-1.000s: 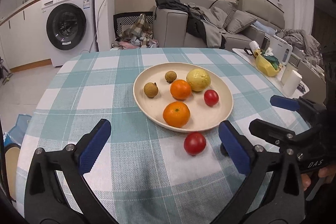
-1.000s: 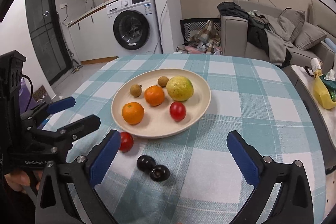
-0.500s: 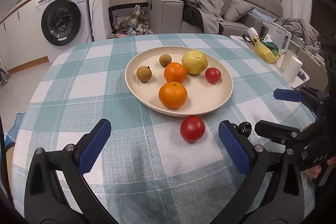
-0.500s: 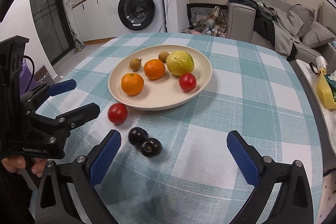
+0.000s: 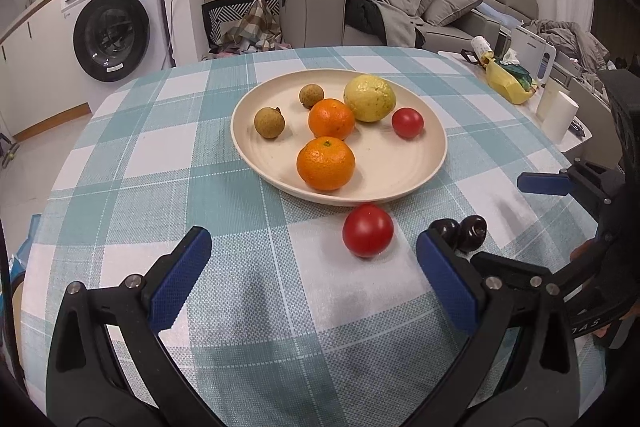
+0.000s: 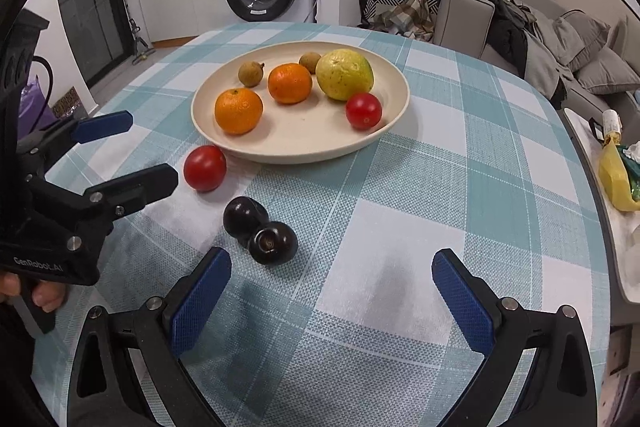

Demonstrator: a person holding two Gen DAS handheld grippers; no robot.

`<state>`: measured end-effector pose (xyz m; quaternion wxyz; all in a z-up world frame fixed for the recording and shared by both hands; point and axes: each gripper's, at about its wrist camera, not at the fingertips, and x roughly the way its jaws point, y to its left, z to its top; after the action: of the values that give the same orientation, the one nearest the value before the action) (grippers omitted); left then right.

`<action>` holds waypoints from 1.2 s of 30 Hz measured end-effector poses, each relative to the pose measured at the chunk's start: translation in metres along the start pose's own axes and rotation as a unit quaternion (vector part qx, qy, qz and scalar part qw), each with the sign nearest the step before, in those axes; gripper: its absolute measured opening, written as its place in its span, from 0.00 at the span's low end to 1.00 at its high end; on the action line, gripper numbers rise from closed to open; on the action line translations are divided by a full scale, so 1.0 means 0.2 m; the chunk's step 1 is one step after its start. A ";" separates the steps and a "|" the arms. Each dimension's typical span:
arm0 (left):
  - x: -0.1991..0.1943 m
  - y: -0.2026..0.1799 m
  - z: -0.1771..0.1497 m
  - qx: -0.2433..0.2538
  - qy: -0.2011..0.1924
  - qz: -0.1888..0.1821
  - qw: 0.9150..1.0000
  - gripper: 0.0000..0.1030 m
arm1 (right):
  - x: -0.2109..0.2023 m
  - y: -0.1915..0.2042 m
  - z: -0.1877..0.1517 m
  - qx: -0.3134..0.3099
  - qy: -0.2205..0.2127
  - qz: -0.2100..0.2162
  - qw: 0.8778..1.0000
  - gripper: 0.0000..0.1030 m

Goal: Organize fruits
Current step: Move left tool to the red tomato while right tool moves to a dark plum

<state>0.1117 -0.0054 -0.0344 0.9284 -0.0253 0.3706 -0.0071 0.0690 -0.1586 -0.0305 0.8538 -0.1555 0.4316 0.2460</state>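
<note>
on the checked tablecloth (image 5: 160,167), the left gripper (image 5: 314,253) has closed in since a second ago, fingers spread wide and empty, the loose tomato (image 5: 368,230) now near its 1 o'clock, just off the plate (image 5: 436,147) rim. judged: pickup imminent. right gripper (image 6: 330,293) likewise spread, two dark plums (image 6: 260,229) touching at its 11 o'clock; tomato near-round, no long axis discernible.

The left hand-held gripper (image 5: 314,263) is wide open and holds nothing. The right hand-held gripper (image 6: 332,293) is wide open too, side by side.
</note>
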 end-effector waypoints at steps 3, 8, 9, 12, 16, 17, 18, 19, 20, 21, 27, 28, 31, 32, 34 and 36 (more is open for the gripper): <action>0.01 0.00 0.00 0.001 0.003 0.001 1.000 0.99 | 0.00 0.00 0.00 -0.001 0.001 0.001 1.000 1.00; 0.02 0.00 0.00 0.000 0.007 0.000 1.000 0.99 | 0.01 0.00 0.00 0.002 0.002 0.003 1.000 0.99; 0.02 0.00 0.00 0.001 0.007 0.000 1.000 0.99 | 0.02 0.00 0.00 0.002 0.002 0.005 1.000 0.98; 0.03 0.00 -0.01 0.002 0.010 -0.001 1.000 0.99 | 0.01 0.01 0.01 -0.003 0.000 0.009 1.000 0.88; 0.04 0.00 -0.01 0.005 0.014 -0.002 1.000 0.99 | 0.03 0.02 0.01 -0.004 0.006 0.021 1.000 0.76; 0.04 0.00 -0.01 0.005 0.015 -0.002 1.000 0.99 | 0.03 0.02 0.01 -0.004 0.006 0.022 1.000 0.73; 0.04 0.00 -0.01 0.005 0.015 -0.002 1.000 0.99 | 0.03 0.02 0.01 -0.005 0.006 0.024 1.000 0.71; 0.04 0.00 -0.01 0.005 0.016 -0.002 1.000 0.99 | 0.03 0.03 0.01 -0.006 0.006 0.026 1.000 0.70; 0.04 0.00 -0.01 0.005 0.017 -0.002 1.000 0.99 | 0.03 0.03 0.01 -0.008 0.005 0.028 1.000 0.67; 0.04 0.00 -0.01 0.005 0.017 -0.002 1.000 0.99 | 0.03 0.03 0.01 -0.009 0.005 0.031 0.999 0.63; 0.05 -0.01 -0.01 0.005 0.019 -0.003 1.000 0.99 | 0.02 0.05 0.00 -0.012 -0.001 0.039 0.999 0.55; 0.05 -0.01 -0.01 0.006 0.019 -0.003 1.000 0.99 | 0.02 0.06 0.00 -0.013 -0.001 0.039 0.999 0.54; 0.05 -0.01 -0.01 0.006 0.019 -0.003 1.000 0.99 | 0.02 0.07 0.00 -0.016 -0.002 0.041 0.999 0.50; 0.05 -0.01 -0.01 0.005 0.019 -0.004 1.000 0.99 | 0.02 0.07 0.00 -0.017 -0.003 0.041 0.999 0.48; 0.05 -0.01 -0.01 0.005 0.019 -0.003 1.000 0.99 | 0.01 0.08 0.00 -0.019 -0.004 0.043 0.999 0.45; 0.05 -0.01 -0.01 0.005 0.019 -0.004 1.000 0.99 | 0.01 0.09 0.00 -0.019 -0.004 0.045 0.999 0.41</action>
<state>0.1182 -0.0077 -0.0432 0.9212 -0.0218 0.3883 -0.0128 0.0609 -0.1429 -0.0336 0.8404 -0.1514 0.4300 0.2930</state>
